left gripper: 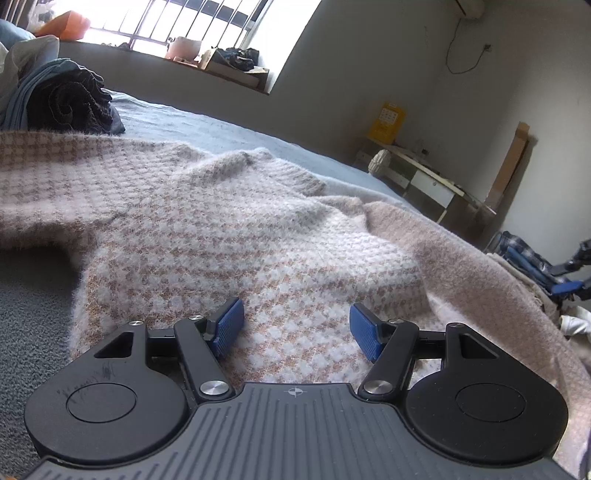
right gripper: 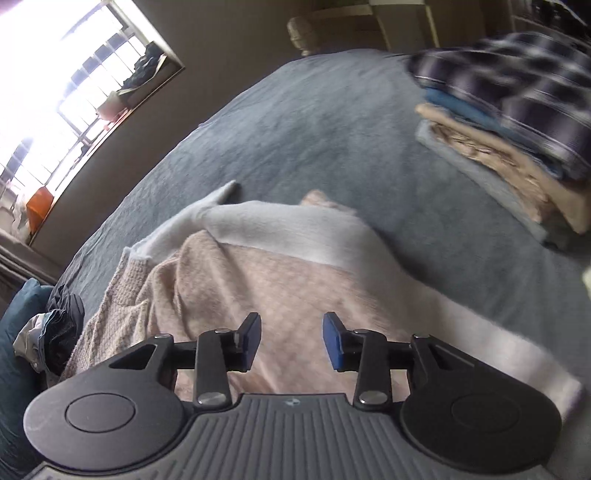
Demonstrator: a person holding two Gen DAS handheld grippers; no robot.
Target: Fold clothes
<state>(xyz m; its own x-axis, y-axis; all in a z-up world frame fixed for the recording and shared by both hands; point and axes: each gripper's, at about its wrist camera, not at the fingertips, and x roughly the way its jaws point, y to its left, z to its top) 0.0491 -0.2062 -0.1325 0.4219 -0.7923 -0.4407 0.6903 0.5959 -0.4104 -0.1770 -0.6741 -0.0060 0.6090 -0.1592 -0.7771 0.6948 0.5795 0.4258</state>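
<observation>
While both hand-held grippers (left gripper: 296, 328) (right gripper: 291, 341) gape empty, the fuzzy houndstooth sweater (left gripper: 207, 229) lies rumpled on grey bedding (right gripper: 332, 129).

Bed (right gripper: 314, 122) wearing a grey-blue cover, pink-and-white sweater (left gripper: 229, 236) lying spread across it, stack of folded clothes (right gripper: 517, 129) sitting near one edge, crumpled dark clothes (left gripper: 70, 103) lying apart

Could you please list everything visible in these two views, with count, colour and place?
sweater: one, pink-and-white check, spread on the bed
bed cover: one, grey-blue, under everything
folded stack: one, plaid on top, over blue and beige layers, far right
unfolded pile: one, dark and blue, far left
window: one, barred, bright
left gripper: black, blue pads, open over the sweater
right gripper: same, open, nothing between the pads
</observation>
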